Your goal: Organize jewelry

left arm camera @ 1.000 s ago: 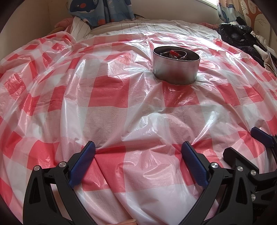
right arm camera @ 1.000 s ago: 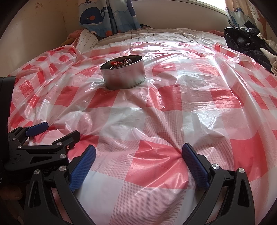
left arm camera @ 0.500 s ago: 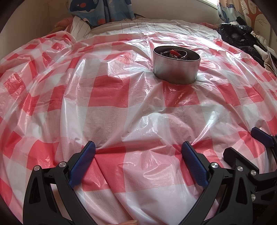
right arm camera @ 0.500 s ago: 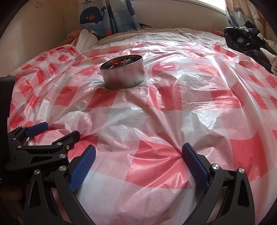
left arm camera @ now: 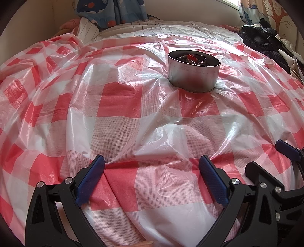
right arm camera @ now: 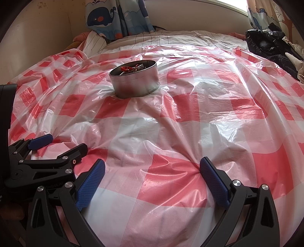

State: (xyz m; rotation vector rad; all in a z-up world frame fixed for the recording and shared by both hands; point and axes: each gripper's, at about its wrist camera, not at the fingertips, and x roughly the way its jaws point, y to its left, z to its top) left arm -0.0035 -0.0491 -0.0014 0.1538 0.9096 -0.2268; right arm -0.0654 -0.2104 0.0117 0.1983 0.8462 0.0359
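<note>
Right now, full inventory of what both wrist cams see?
Tin: one, silver, round, open, on the sheet, ahead of both grippers.
Jewelry: tangled pile, red and metallic, inside the tin; count unclear.
Plastic sheet: one, red and white check, wrinkled, covering the bed.
Curtain: blue whale print, far wall.
Dark clothing: heap, far right.
Left gripper: jaws open, empty, blue pads.
Right gripper: jaws open, empty, beside the left.

Round metal tin (left arm camera: 193,76) (upright, open) holds tangled jewelry (left arm camera: 191,58).
</note>
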